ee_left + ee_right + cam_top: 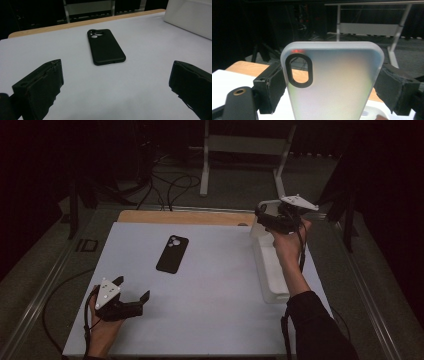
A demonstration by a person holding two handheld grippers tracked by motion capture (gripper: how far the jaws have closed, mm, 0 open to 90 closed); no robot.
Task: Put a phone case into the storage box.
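Left tongs (134,288) sit spread wide and empty low on the white tabletop (215,290), while right tongs (259,216) pinch a frosted clear phone case (332,82) upright, long axis vertical, black-ringed camera hole on top, above the white bin (272,270).

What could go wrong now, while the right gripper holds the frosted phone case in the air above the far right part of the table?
1. The right gripper grips the frosted phone case only by its side edges. The case looks smooth, so it may slip and fall toward the white tray below.
2. The jaws stand wide on a thin shell; more squeezing may bend it.
3. The left gripper is open near the black phone case and might push it.
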